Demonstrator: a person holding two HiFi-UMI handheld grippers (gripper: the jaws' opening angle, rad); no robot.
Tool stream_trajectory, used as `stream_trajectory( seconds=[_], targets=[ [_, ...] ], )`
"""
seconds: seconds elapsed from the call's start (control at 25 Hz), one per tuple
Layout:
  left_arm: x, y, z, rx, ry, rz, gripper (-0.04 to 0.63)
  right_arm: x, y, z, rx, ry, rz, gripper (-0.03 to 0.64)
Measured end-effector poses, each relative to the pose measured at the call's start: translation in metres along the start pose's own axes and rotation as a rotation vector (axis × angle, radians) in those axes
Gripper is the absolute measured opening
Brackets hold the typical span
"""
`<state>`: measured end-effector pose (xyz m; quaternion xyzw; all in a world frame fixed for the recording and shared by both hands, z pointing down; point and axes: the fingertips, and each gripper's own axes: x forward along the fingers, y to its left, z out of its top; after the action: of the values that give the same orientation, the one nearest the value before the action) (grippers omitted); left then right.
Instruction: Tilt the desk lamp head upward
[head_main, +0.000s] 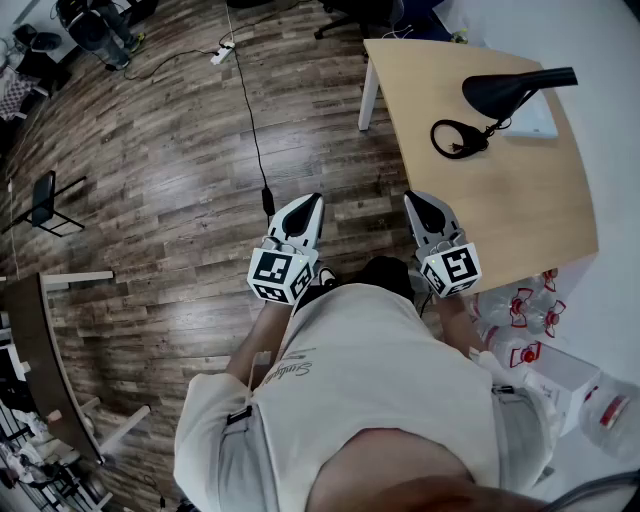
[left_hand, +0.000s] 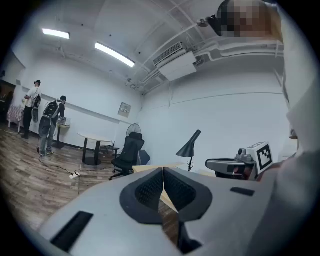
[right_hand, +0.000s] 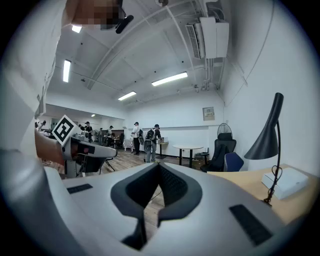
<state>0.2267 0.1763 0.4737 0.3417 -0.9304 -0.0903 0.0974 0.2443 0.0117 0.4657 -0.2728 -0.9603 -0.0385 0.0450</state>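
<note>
The black lamp (head_main: 505, 92) is standing upright on the far part of the light wooden desk (head_main: 500, 220). Its thin pole (right_hand: 274, 170) is rising almost straight from the desk top. The long cone head (right_hand: 265, 140) is hanging from the top of the pole. In the right gripper view it is sloping down and to the left, with the wide opening facing downward. The black cord (head_main: 455, 140) is lying in a loop on the desk, just beside the lamp.
</note>
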Motion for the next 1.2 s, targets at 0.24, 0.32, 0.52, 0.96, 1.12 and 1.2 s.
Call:
stream_trajectory(
  seconds=[0.24,0.32,0.52,0.96,1.12,1.2],
  targets=[
    [-0.009,0.009,0.0,-0.004,0.0,-0.006,0.017,0.009,0.008,0.009,-0.01,-0.013,-0.004,-0.005],
    [-0.008,0.012,-0.003,-0.007,0.007,-0.007,0.017,0.011,0.009,0.011,-0.01,-0.021,-0.011,-0.005],
    [0.0,0.023,-0.015,-0.035,0.042,-0.006,0.017,0.017,0.008,-0.007,-0.003,0.029,-0.01,-0.005],
    [0.078,0.085,-0.02,-0.046,0.133,-0.004,0.017,0.108,-0.048,-0.04,0.094,0.031,-0.018,-0.005],
    [0.13,0.109,0.005,0.003,0.142,-0.038,0.015,0.162,-0.081,-0.039,0.091,0.002,-0.008,-0.005],
    [0.156,0.121,0.019,0.024,0.141,-0.051,0.017,0.184,-0.099,-0.037,0.101,-0.004,-0.012,-0.005]
  ],
)
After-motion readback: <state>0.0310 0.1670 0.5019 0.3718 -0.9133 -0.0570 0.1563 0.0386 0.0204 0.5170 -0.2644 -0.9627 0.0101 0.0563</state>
